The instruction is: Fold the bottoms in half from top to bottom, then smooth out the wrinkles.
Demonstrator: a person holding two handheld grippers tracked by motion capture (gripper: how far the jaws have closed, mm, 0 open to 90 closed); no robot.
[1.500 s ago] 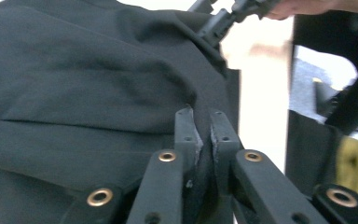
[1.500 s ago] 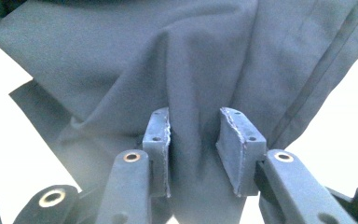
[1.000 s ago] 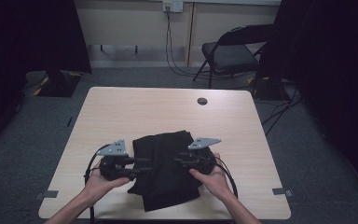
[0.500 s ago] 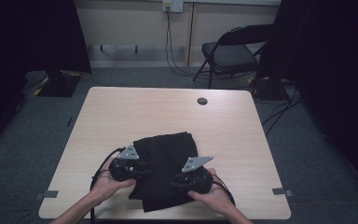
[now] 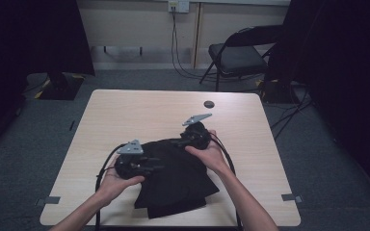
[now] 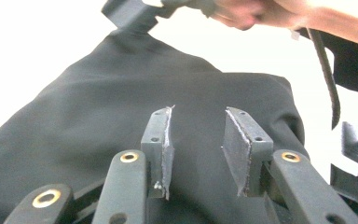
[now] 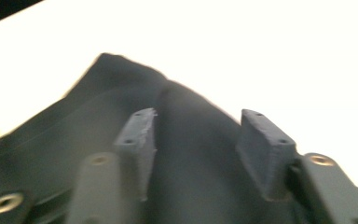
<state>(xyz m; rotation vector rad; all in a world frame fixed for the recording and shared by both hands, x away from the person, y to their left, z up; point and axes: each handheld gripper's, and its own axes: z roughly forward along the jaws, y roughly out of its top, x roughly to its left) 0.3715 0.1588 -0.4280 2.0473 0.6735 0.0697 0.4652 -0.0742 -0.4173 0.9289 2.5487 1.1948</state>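
High view: right gripper (image 5: 183,141), jaws just opening and empty, may snag the black cloth (image 5: 183,180) near the table's (image 5: 125,110) front edge, while left gripper (image 5: 156,165) gapes empty

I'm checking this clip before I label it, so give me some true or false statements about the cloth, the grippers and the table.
1. A black cloth lies on the wooden table. True.
2. The left gripper is clamped on the cloth. False: its jaws stand apart above it, with nothing pinched.
3. The right gripper is at the cloth's far edge. True.
4. A small dark disc lies on the cloth. False: it lies on bare table beyond it.
5. A folding chair stands beyond the table. True.
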